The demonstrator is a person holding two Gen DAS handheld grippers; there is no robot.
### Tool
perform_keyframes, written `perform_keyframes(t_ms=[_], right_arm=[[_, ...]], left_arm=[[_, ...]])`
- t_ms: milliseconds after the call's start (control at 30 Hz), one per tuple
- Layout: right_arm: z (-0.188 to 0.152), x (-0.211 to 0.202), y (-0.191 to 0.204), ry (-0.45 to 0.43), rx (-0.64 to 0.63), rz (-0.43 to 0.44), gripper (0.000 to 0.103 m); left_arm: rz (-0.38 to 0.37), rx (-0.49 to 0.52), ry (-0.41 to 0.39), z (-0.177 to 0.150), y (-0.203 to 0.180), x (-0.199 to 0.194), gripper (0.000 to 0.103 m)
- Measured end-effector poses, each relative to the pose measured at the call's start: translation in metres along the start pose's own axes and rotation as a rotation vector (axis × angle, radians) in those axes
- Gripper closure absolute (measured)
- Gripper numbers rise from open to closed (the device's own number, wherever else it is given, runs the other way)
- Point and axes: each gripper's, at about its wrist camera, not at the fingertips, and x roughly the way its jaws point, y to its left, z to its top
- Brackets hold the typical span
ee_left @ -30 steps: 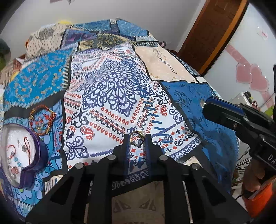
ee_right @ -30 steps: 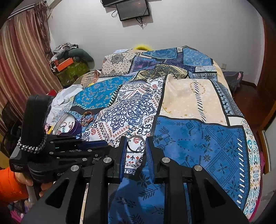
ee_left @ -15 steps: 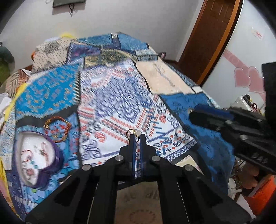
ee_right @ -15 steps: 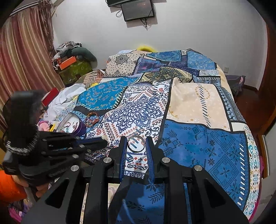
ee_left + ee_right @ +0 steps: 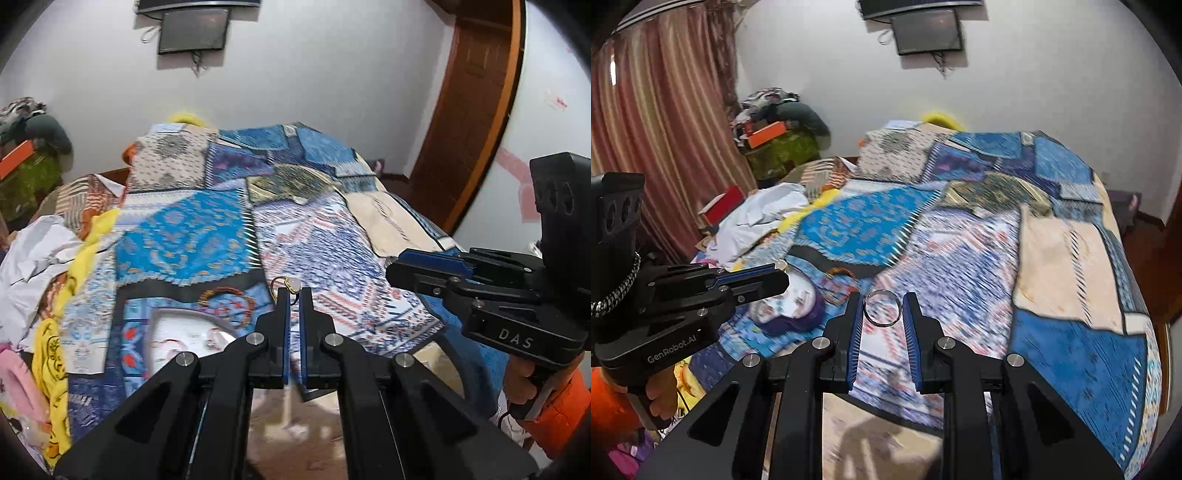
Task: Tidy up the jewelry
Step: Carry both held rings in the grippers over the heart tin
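My left gripper (image 5: 294, 291) is shut on a thin gold ring with a pale stone (image 5: 287, 284), lifted above the patterned bedspread (image 5: 207, 236). In the right wrist view the right gripper (image 5: 882, 299) is shut on a silver band ring (image 5: 882, 308), held upright between the blue pads. A purple jewelry box (image 5: 798, 306) with a white lining lies open on the bed at the left, small pieces inside; the same jewelry box (image 5: 184, 336) shows below my left gripper. An orange beaded bracelet (image 5: 229, 295) lies just beyond the box.
White cloth (image 5: 33, 258) and a yellow garment (image 5: 55, 354) are heaped along the bed's left edge. A wooden door (image 5: 476, 110) stands at the right, a wall-mounted screen (image 5: 927, 35) behind the bed, curtains (image 5: 657, 129) at the left.
My left gripper closed on the gold ring and lifted it off the bedspread toward the box. The right gripper, still holding the silver ring, rose and shifted left.
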Motion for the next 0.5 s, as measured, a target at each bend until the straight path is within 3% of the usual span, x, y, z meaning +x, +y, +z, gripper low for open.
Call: perform_keyframes(t_ms=[233, 500], right_arm=[[0.019, 0.018, 0.042, -0.014, -0.061, 0.069, 0.083], [0.019, 0.064, 0.072, 0.071, -0.098, 0.13, 0.083]], left_arm=[[0.052, -0.063, -0.033, -0.001, 0.049, -0.026, 0.101], [0.046, -0.115, 0.042, -0.023, 0.086, -0.012, 0.101]])
